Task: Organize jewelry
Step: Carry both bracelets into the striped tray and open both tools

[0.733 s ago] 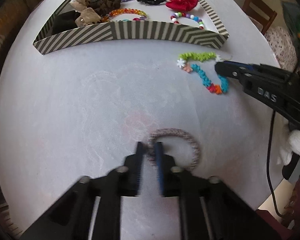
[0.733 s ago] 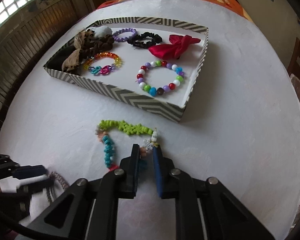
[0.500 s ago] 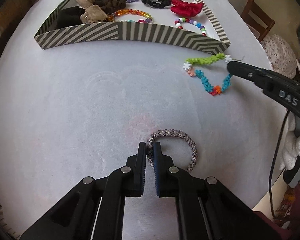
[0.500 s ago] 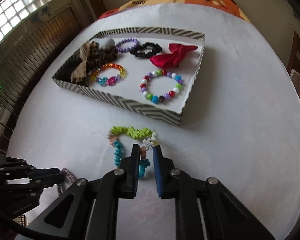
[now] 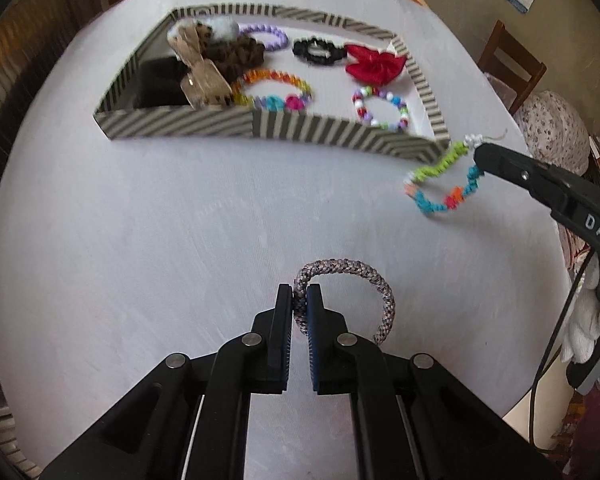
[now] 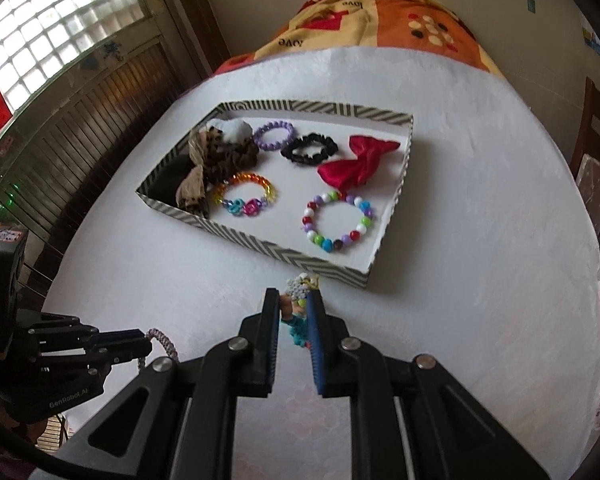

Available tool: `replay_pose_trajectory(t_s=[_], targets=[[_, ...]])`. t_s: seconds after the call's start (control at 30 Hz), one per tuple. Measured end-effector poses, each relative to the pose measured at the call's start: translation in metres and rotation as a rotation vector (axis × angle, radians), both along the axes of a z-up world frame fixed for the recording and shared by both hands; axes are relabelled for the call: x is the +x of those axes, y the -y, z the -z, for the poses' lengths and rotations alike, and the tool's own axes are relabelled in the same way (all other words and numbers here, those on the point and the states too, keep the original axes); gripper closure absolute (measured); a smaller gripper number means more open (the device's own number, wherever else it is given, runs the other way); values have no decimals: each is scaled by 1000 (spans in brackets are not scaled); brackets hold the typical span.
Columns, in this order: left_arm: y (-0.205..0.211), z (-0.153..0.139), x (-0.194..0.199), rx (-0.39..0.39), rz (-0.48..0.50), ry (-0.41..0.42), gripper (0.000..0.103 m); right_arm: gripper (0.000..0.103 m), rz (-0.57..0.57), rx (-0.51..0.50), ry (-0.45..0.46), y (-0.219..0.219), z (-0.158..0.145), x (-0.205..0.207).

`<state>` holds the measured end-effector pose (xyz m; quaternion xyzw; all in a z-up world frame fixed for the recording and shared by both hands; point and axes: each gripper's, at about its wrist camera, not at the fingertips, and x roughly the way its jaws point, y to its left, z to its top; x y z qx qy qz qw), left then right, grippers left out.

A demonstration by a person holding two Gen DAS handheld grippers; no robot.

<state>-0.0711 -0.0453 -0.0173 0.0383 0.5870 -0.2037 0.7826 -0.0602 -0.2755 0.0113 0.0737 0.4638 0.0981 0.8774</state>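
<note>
left tongs [image 5: 299, 300] pinch braided ring [image 5: 364, 280]; right tongs [image 6: 293, 304], marked "das", grip beaded bracelet [image 5: 440, 184].

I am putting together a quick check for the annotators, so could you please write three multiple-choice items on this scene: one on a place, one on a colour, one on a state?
1. Where does the red bow lie?
A. in the striped tray
B. on the bare table
C. in a gripper

2. What colour is the scrunchie between the bow and the purple bracelet?
A. white
B. black
C. yellow

3. What is the left gripper doing?
A. standing open over the tray
B. shut on the braided hair tie
C. holding the bow

Answers: 1 A, the bow sits inside the tray walls; 2 B, it is plainly black; 3 B, both pads press the tie's cord.
</note>
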Motion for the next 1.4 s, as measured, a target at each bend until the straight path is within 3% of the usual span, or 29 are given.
replay_pose_trajectory(t_s=[0.83, 1.4], targets=[[9, -56, 61, 4, -51, 164, 103, 89, -25, -77, 95, 2, -68, 25], [22, -53, 104, 23, -73, 172, 103, 89, -60, -92, 76, -5, -67, 70]])
